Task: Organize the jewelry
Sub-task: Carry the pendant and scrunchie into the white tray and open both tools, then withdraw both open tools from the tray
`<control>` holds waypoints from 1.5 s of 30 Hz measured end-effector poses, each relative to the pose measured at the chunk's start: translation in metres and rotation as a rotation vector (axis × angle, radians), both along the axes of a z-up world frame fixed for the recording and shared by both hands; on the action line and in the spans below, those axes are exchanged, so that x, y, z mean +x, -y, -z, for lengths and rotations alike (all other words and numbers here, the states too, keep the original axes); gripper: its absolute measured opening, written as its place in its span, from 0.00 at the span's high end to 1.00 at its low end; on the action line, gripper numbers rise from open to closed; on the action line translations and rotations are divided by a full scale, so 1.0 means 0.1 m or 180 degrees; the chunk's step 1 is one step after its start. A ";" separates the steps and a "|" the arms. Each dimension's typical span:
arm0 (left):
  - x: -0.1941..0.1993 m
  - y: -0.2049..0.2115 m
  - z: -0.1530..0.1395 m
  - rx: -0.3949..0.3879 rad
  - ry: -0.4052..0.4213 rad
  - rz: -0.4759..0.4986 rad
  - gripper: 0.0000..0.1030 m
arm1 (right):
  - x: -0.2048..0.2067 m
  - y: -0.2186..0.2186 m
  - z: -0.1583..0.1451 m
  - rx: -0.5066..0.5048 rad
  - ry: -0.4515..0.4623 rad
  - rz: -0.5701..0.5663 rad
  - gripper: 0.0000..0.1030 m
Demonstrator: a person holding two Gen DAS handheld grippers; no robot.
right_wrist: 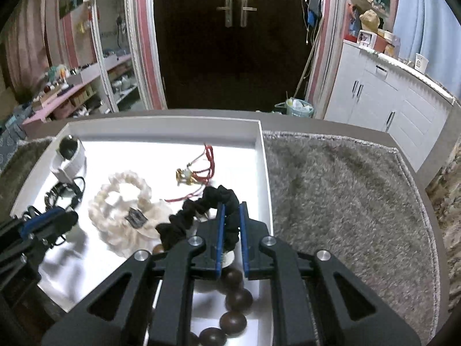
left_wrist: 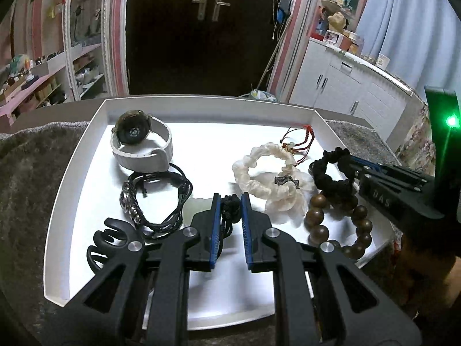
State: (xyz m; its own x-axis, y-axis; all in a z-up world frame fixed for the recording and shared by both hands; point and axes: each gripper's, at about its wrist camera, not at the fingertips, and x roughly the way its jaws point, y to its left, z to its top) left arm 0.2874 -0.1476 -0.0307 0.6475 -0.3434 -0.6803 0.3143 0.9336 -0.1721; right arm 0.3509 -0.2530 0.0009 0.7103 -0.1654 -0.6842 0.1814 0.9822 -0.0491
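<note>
A white tray (left_wrist: 75,173) holds the jewelry. My left gripper (left_wrist: 230,201) is shut on the black knotted cord (left_wrist: 230,206) of a pale jade pendant (left_wrist: 198,206). My right gripper (right_wrist: 230,210) is shut on a black scrunchie (right_wrist: 187,216); both also show in the left wrist view, the scrunchie (left_wrist: 328,178) at the tray's right side. A white scrunchie (left_wrist: 268,173), a brown bead bracelet (left_wrist: 337,225), a red cord charm (right_wrist: 198,170), a white-strap watch (left_wrist: 141,144), a black braided bracelet (left_wrist: 155,201) and a black hair claw (left_wrist: 112,242) lie in the tray.
The tray sits on a grey shaggy mat (right_wrist: 345,201) on a round table. Behind are a dark door (right_wrist: 236,43), white cabinets (right_wrist: 389,106) at the right and pink shelves (right_wrist: 72,92) at the left.
</note>
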 end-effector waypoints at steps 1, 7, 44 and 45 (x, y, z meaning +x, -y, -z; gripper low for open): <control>0.01 0.00 0.01 -0.0002 -0.0008 -0.0011 0.88 | -0.01 -0.01 0.00 -0.0019 -0.0011 0.0001 0.91; 0.06 0.06 0.10 0.0108 -0.0025 -0.0014 0.88 | -0.02 -0.05 0.04 -0.0151 -0.0082 0.0018 0.91; -0.76 -0.29 -0.56 -0.0075 0.0155 0.0047 0.40 | -1.39 0.40 -0.89 -0.0186 0.0604 -0.0077 0.55; -0.83 -0.26 -0.52 -0.0059 0.0128 0.0062 0.40 | -1.46 0.46 -0.80 -0.0132 0.0543 -0.0107 0.55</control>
State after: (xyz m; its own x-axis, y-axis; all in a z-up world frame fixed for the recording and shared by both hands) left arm 0.2044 -0.1211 0.0216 0.6673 -0.3684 -0.6473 0.3392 0.9241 -0.1761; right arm 0.2047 -0.2989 0.0804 0.8212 -0.1651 -0.5463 0.1577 0.9856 -0.0609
